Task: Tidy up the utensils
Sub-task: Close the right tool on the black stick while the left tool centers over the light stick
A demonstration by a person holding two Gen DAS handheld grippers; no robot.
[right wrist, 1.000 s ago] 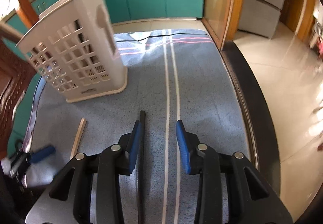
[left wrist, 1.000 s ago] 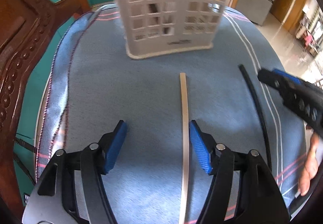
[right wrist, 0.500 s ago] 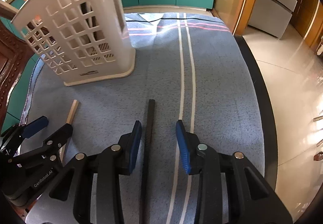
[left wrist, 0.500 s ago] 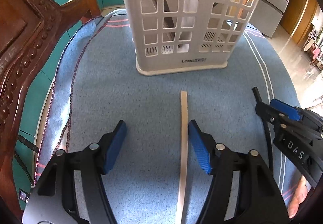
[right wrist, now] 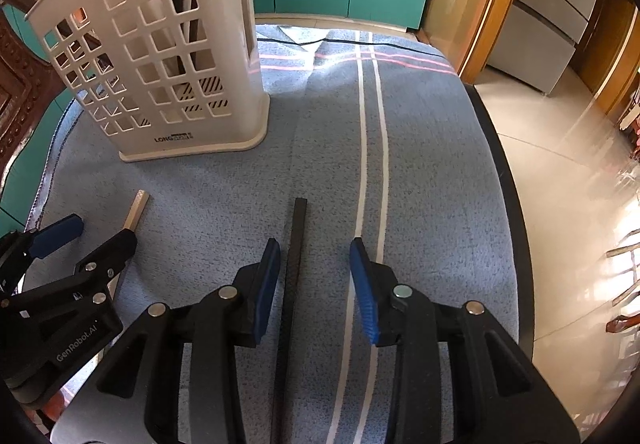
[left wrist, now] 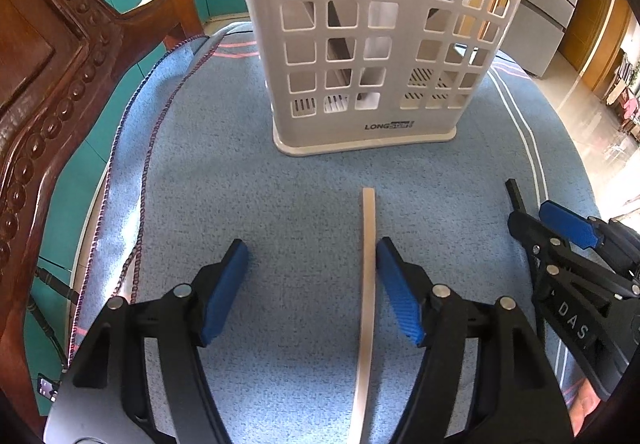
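A pale wooden chopstick (left wrist: pixel 368 264) lies on the blue cloth between the jaws of my left gripper (left wrist: pixel 311 244), close to the right pad; the jaws are opening and no pad presses on it. A black chopstick (right wrist: pixel 298 228) lies between the open jaws of my right gripper (right wrist: pixel 315 244), nearer the left pad and untouched. Behind both stands a white slotted utensil basket (left wrist: pixel 372 44) with dark sticks upright inside. Each gripper shows in the other's view: the right gripper (left wrist: pixel 540 222) at the right edge, the left gripper (right wrist: pixel 102 232) at the lower left.
A blue towel (left wrist: pixel 260 204) with white and pink stripes covers the table. A carved wooden chair (left wrist: pixel 48 84) stands close on the left. The table's dark edge (right wrist: pixel 504 204) runs down the right, with tiled floor beyond. Teal cabinets stand behind.
Both grippers have come lower, toward the cloth. The right gripper has slid over so the black chopstick lies between its jaws. Neither chopstick has moved.
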